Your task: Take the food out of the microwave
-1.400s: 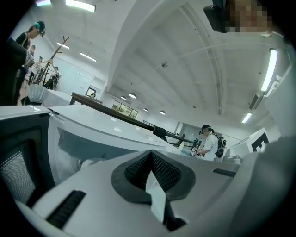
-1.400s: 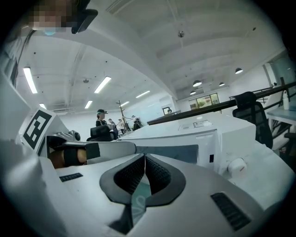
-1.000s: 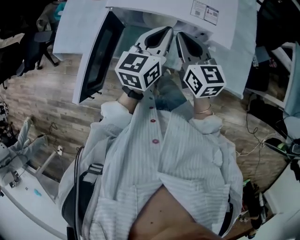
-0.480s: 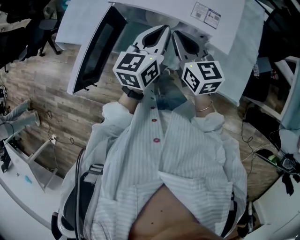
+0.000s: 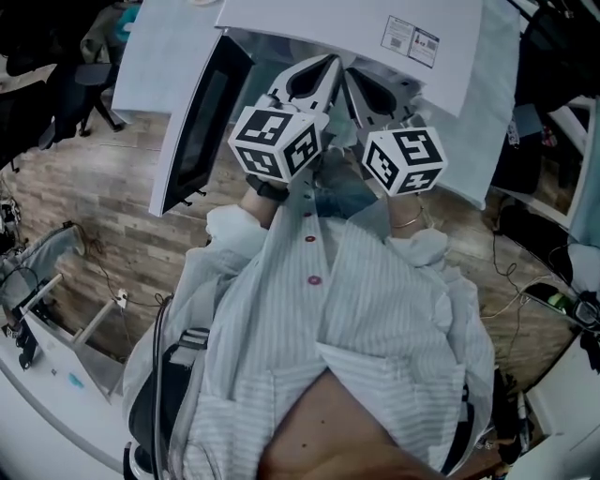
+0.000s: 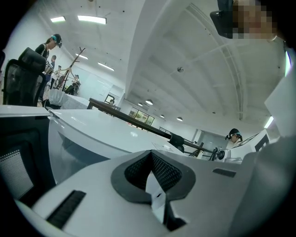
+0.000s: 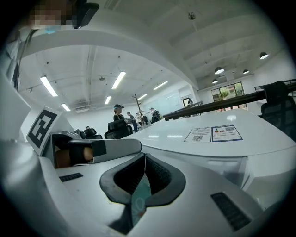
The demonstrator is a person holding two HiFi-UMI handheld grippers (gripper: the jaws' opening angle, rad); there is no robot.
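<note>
Food: not visible in any view. It is judged to lie inside the microwave (image 5: 309, 23), far of the fingers and under the overhang of the top panel.
Microwave: a white cabinet at the far edge of the head view, with a printed sticker (image 5: 411, 36) on its top.
Door: the door (image 5: 202, 122) is swung open to the left, its dark window facing the opening.
Left gripper: the left gripper (image 5: 328, 64) is held just in front of the opening, on the door side. Its fingers are pressed together with nothing between them.
Right gripper: the right gripper (image 5: 356, 73) is just beside the left one, with the tips close together. Its fingers are likewise fully closed and hold nothing.
Key relation: both sets of fingers point toward the far side into the opening, so the food should lie ahead of the tips. Neither hand is clearly nearer.
Next move (judgement): the fingers must part before anything can be gripped.
Long axis of food: cannot be told, since no dish or rim is in view.
Hidden: in the head view the cavity floor is covered by the grippers and their marker cubes.
Gripper views: both look across the white top panel, not into the cavity.
Cut off: the microwave's far side and whatever it stands on fall outside the frames.
</note>
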